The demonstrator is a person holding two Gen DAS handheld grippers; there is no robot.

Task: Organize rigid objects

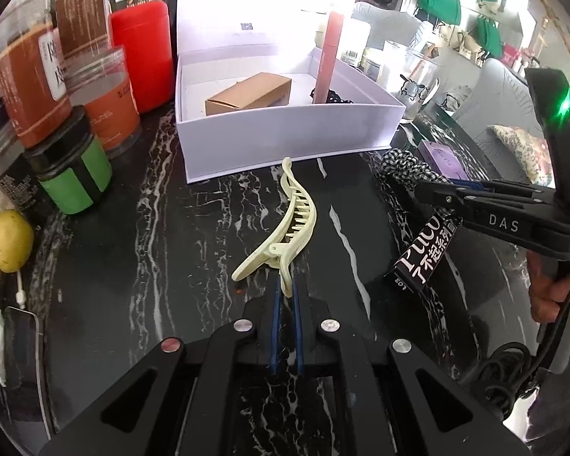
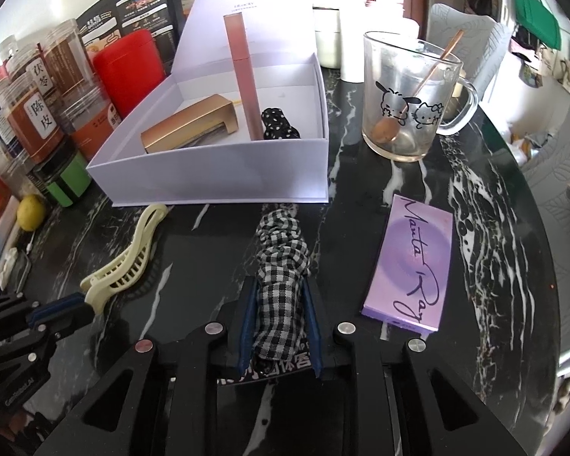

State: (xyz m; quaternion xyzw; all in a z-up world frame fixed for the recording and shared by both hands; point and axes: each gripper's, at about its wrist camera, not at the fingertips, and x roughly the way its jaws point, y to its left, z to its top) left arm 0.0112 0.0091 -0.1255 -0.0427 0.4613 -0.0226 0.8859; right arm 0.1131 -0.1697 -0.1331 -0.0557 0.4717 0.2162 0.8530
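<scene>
Left gripper (image 1: 287,292): jaws nearly closed, pinching the handle end of the cream hair clip (image 1: 285,228). The clip lies on the black marbled surface (image 1: 152,250) and runs straight ahead of the gripper; its far tip sits just short of the white box (image 1: 285,133).

Right gripper (image 2: 279,304): jaws narrowly apart, pads pressing both sides of the checked scrunchie (image 2: 281,262), which fills the gap and extends ahead toward the box front wall. Under it, between the fingers, is a black packet with white lettering (image 1: 423,262); can't tell whether the pads grip that too.

Ahead of both grippers the white box stands open, lid up. Inside: a gold carton (image 2: 190,129), a pink tube (image 2: 243,76) leaning upright, and a black dotted scrunchie (image 2: 279,125) beside the tube.

Right of the right gripper: a purple box (image 2: 410,262) flat on the surface. Ahead-right of it: a glass mug (image 2: 406,95) with a spoon inside.

Left of the left gripper: a green-labelled jar (image 1: 76,167), orange jars behind it, a red canister (image 1: 142,53), and a lemon (image 1: 10,239) near the edge.
</scene>
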